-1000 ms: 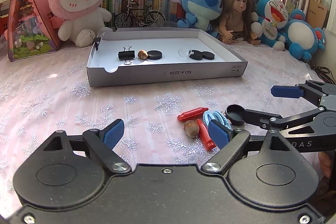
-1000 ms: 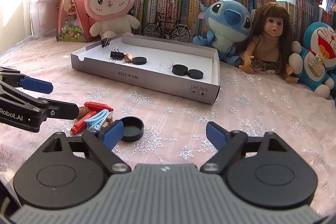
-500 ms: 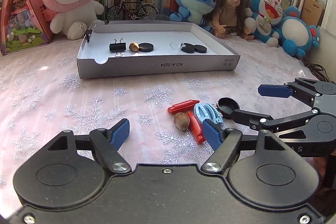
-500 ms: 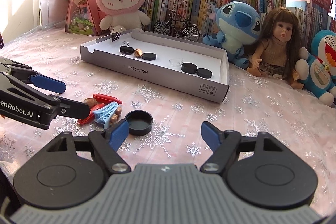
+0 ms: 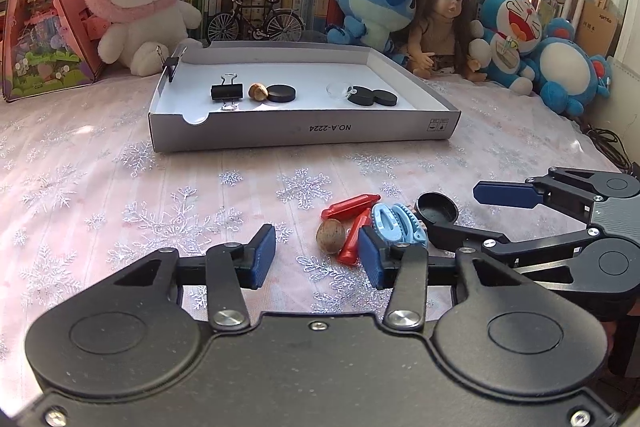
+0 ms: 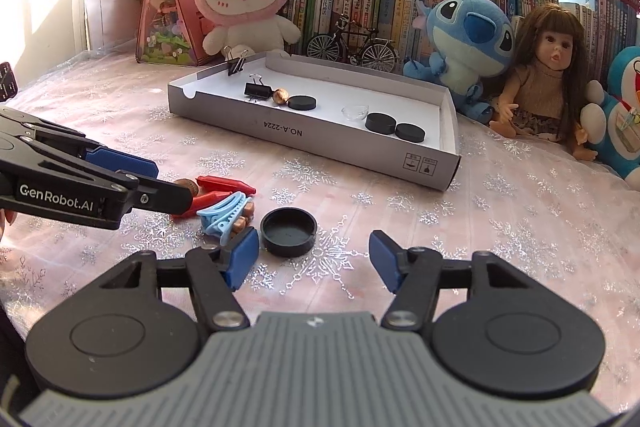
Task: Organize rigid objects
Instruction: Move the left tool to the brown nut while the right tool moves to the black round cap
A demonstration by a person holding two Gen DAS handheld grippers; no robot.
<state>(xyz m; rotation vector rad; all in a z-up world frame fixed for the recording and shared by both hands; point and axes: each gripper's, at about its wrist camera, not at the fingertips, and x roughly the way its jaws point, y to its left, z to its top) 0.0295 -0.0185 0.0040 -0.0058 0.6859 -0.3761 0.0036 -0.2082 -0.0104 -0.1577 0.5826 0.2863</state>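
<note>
- Left gripper (image 5: 317, 258) sits low in its frame, jaws just narrowed but gripping nothing — walnut (image 5: 330, 235) just beyond the gap.
- Right gripper (image 6: 313, 259) has been closing too, still parted and empty; black cap (image 6: 288, 231) lies ahead of its left pad.
- Red clips (image 5: 354, 218) and blue hair claw (image 5: 396, 225) crowd together mid-frame.
- Grey tray (image 5: 304, 135) — upper centre — holds discs, a binder clip, a nut.
</note>
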